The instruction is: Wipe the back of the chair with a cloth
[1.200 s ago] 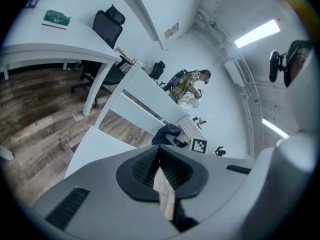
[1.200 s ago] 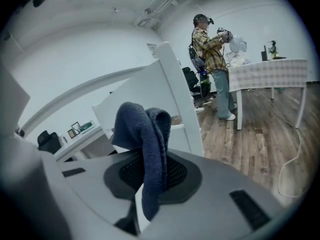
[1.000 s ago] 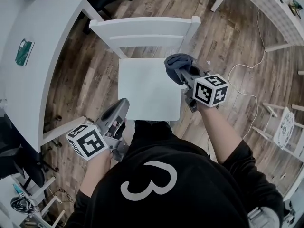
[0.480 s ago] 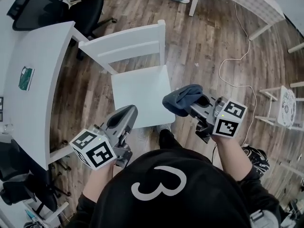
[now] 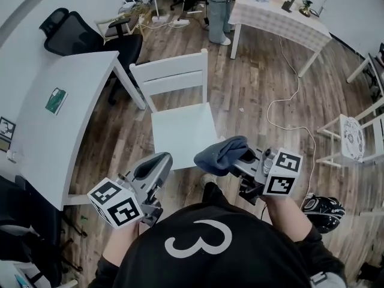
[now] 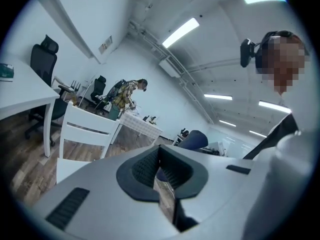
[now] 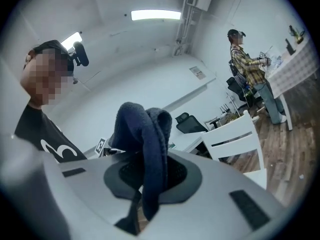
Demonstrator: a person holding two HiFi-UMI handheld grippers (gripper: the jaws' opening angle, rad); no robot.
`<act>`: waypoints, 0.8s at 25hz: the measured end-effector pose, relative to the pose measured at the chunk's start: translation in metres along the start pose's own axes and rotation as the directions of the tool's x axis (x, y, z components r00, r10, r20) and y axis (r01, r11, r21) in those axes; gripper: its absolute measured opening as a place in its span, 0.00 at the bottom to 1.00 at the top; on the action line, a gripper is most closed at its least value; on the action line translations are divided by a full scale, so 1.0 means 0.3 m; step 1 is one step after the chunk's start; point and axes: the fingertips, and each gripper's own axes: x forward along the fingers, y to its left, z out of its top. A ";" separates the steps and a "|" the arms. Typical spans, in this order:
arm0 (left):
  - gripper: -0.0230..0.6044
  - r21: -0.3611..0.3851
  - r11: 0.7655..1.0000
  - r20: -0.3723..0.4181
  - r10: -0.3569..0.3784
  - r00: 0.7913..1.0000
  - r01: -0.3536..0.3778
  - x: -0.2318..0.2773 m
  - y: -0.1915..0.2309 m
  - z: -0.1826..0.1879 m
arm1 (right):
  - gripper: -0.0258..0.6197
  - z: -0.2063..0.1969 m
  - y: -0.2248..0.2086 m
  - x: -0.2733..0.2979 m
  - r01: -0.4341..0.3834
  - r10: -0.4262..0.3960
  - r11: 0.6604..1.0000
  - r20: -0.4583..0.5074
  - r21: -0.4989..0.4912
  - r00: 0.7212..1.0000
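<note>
A white wooden chair [image 5: 180, 125] stands ahead of me on the wood floor, its slatted back [image 5: 171, 74] on the far side; it also shows in the left gripper view [image 6: 87, 131] and the right gripper view [image 7: 235, 136]. My right gripper [image 5: 237, 159] is shut on a dark blue cloth [image 5: 219, 153], which bunches up above the jaws [image 7: 145, 149]. It hangs near the seat's front right corner, well short of the back. My left gripper [image 5: 153, 164] is shut and holds nothing, near the seat's front left corner.
A white desk [image 5: 57, 119] stands at the left with black office chairs [image 5: 75, 32] behind it. A table with a checked cloth [image 5: 279, 17] and a standing person [image 5: 216, 5] are at the back. A white cable [image 5: 288, 110] runs on the floor right, near another white chair [image 5: 354, 137].
The view has pulled back and tilted up from the chair. My right gripper with the cloth came off the seat's right edge toward me. The left gripper stayed about where it was.
</note>
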 end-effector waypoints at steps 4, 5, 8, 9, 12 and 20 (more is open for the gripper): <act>0.06 0.029 0.999 0.043 -0.027 0.999 0.026 -0.183 -0.123 -0.022 | 0.12 -0.047 0.223 -0.019 -0.020 0.020 0.999 0.022 -0.028 1.000; 0.06 0.040 0.998 0.051 -0.042 0.998 0.040 -0.217 -0.158 -0.022 | 0.12 -0.055 0.267 -0.024 -0.020 0.021 0.999 0.025 -0.039 0.999; 0.06 0.090 0.993 0.063 -0.080 0.995 0.074 -0.283 -0.252 -0.014 | 0.12 -0.057 0.368 -0.038 -0.017 0.019 0.997 0.033 -0.076 0.999; 0.06 0.104 0.991 0.064 -0.086 0.994 0.079 -0.296 -0.274 -0.014 | 0.12 -0.055 0.391 -0.042 -0.016 0.019 0.996 0.034 -0.087 0.999; 0.06 0.125 0.988 0.067 -0.096 0.993 0.087 -0.320 -0.316 -0.019 | 0.12 -0.056 0.433 -0.051 -0.014 0.017 0.994 0.033 -0.105 0.999; 0.06 0.141 0.987 0.082 -0.091 0.992 0.079 -0.304 -0.365 0.019 | 0.12 0.014 0.449 -0.081 -0.011 0.016 0.990 0.032 -0.139 0.999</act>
